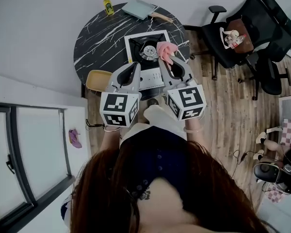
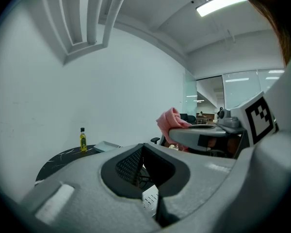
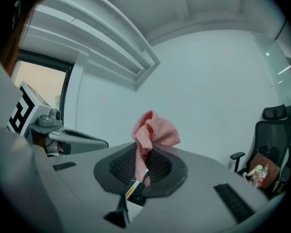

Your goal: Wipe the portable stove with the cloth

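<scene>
The portable stove [image 1: 136, 39], white-framed with a black top and round burner, sits on the round black marble table [image 1: 97, 40]. My right gripper [image 1: 168, 62] hovers over the stove's right side, shut on a pink knitted cloth [image 1: 166, 49]. In the right gripper view the cloth [image 3: 154, 129] bunches up above the closed jaws of the right gripper [image 3: 143, 152]. My left gripper [image 1: 135, 65] is held beside it over the stove's front left, tips together, holding nothing. The left gripper view shows the left gripper [image 2: 143, 147] shut, with the cloth [image 2: 170, 122] off to its right.
A yellow oil bottle [image 1: 107, 4] stands at the table's far edge, next to a grey tray [image 1: 139, 8] and a wooden-handled tool [image 1: 161, 17]. A yellow stool [image 1: 98, 80] sits at the table's near left. Black office chairs [image 1: 247, 28] stand on the wooden floor to the right.
</scene>
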`<control>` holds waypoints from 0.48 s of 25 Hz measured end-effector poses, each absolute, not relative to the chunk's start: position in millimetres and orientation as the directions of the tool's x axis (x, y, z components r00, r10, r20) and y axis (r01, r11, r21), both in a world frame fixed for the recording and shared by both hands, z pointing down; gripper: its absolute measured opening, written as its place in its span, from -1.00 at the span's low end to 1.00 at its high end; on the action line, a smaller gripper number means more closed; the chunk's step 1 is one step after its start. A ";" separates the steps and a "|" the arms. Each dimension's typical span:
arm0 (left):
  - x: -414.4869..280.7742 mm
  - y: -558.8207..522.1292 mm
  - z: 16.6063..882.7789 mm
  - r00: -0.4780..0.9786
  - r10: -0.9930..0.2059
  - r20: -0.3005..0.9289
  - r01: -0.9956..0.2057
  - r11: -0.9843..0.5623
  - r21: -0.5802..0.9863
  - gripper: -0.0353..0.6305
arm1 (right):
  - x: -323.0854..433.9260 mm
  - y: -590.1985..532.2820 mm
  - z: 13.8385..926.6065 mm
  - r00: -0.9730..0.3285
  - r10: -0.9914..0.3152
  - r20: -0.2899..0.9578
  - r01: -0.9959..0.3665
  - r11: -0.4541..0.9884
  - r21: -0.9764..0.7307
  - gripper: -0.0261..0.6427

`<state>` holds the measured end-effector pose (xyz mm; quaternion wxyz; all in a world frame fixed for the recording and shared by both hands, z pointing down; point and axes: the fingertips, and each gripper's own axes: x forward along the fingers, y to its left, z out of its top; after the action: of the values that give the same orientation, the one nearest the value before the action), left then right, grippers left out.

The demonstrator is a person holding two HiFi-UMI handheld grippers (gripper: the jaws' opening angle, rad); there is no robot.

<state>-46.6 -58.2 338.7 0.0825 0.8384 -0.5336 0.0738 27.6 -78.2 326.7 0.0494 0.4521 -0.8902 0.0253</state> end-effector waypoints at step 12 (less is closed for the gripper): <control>-65.5 -103.5 344.4 0.346 -0.911 0.222 -0.938 -0.340 0.067 -0.86 | 9.1 -125.6 336.5 -0.644 -0.754 0.129 -0.753 0.655 0.068 -0.81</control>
<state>-65.5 -103.5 344.4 0.0917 0.8153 -0.5671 0.0724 9.1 -125.6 336.5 0.0733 0.4154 -0.9067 -0.0041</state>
